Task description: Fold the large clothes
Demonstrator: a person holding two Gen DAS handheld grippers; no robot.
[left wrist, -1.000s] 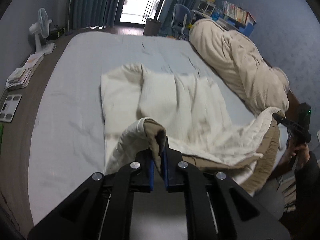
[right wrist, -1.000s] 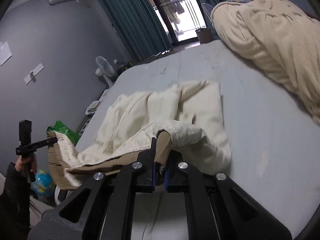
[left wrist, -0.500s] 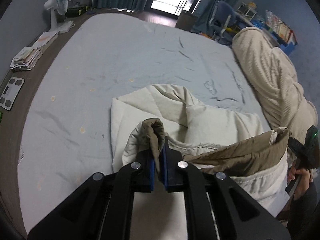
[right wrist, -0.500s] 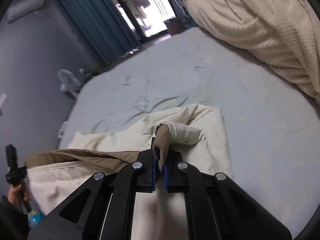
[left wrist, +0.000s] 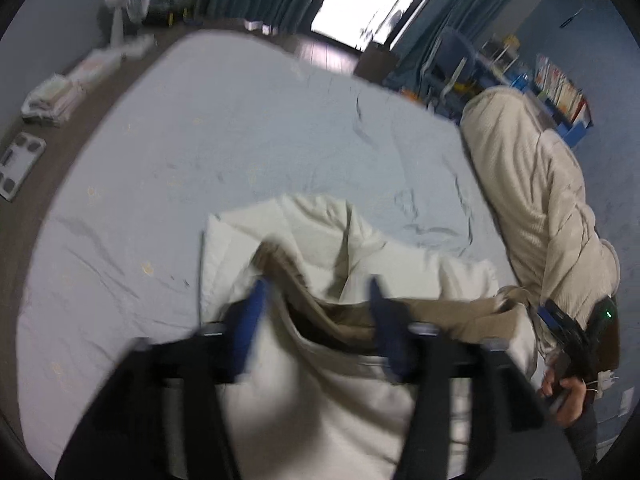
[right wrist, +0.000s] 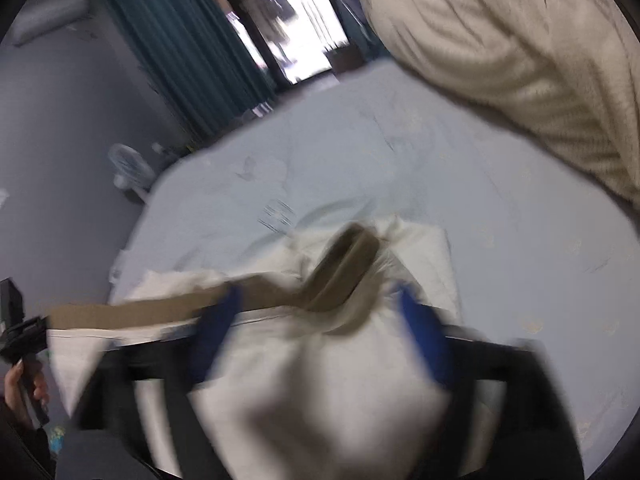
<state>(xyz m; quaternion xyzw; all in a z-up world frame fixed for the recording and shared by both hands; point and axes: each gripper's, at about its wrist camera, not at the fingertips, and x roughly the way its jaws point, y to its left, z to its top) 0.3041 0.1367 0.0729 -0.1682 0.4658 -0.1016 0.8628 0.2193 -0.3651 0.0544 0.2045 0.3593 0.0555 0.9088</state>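
**A:** so where's the cream blanket [left wrist: 320,240] sitting right now?

**B:** on the pale blue bed [left wrist: 240,120], bunched up at the near edge, around 6 o'clock in both wrist views. Its tan underside [right wrist: 344,268] is flipped up in a band across the top.

**A:** and the grippers?

**B:** the left gripper [left wrist: 320,316] has its blue pads [left wrist: 250,320] spread wide, fabric lying between them, nothing pinched. The right gripper [right wrist: 320,324] is the same, fingers apart with the tan fold sitting loose between. Both frames are blurry though.

**A:** anything else around?

**B:** a big ribbed beige duvet [left wrist: 540,200] heaped at 3 o'clock in the left view, and a fan [left wrist: 132,8] on the floor at 11.
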